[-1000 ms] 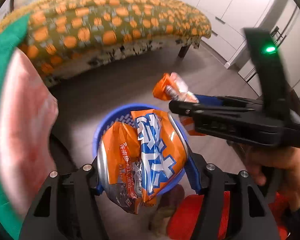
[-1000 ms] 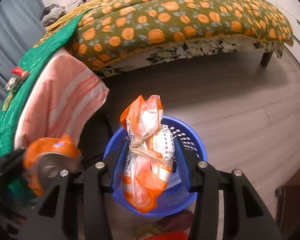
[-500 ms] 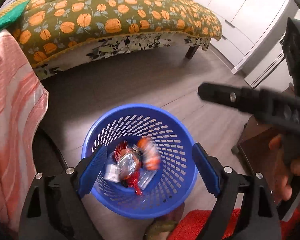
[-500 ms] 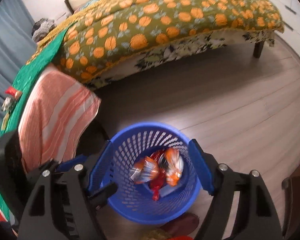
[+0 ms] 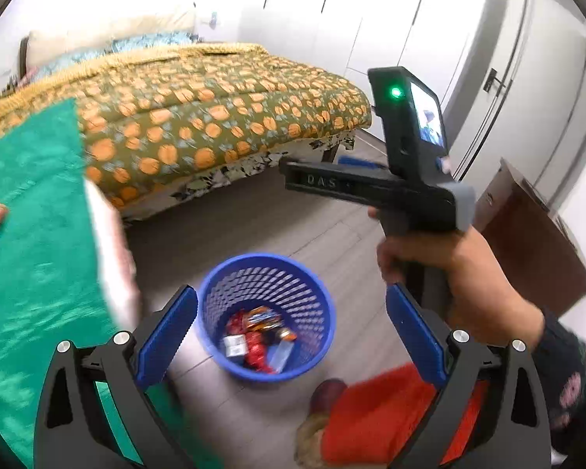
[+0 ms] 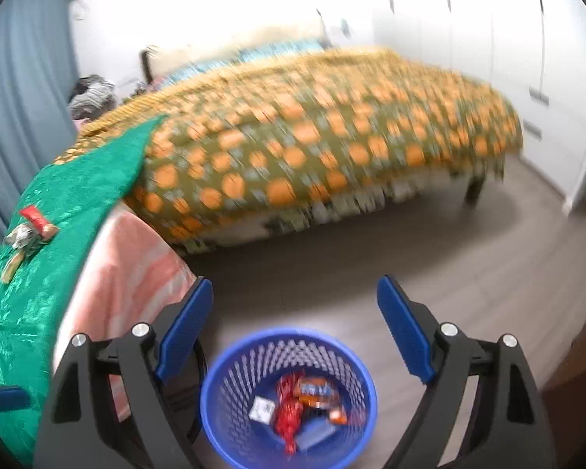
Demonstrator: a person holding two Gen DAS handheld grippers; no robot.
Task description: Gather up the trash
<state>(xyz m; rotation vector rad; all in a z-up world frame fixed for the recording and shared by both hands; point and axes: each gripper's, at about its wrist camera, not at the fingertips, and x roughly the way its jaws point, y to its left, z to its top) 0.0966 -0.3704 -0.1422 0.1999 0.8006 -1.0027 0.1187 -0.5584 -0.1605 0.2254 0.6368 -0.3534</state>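
On the wooden floor (image 5: 254,211) beside the bed (image 5: 215,117) stands a blue perforated basket (image 5: 316,312), upright, its rim unobstructed. Within it lie several wrappers (image 5: 259,338): red crinkled pieces, an orange packet with blue lettering, a small white square and a pale flat piece, all resting on the basket bottom. The same basket (image 6: 222,422) and its wrappers (image 6: 301,402) appear from the right wrist view, low in the frame between the two fingers.

Left gripper (image 5: 289,328): jaws spread wide, blue pads on either side of the basket as seen from above, holding nothing. Right gripper (image 6: 291,328): jaws likewise spread wide and empty, positioned above the basket. In the left wrist view the right gripper's black body is seen side-on, a green light lit on its upright module, gripped by the person's right hand (image 5: 461,273); its jaws are not readable from that angle.

To the left, a green cloth (image 6: 58,215) covers a raised surface, with a pink striped cloth (image 6: 125,273) hanging over its edge. On the green cloth lie more pieces of trash (image 6: 27,230): a red wrapper and crumpled silvery material, well apart from the basket. The bed carries an olive cover with orange spots. White wardrobe doors (image 5: 371,19) line the far wall.
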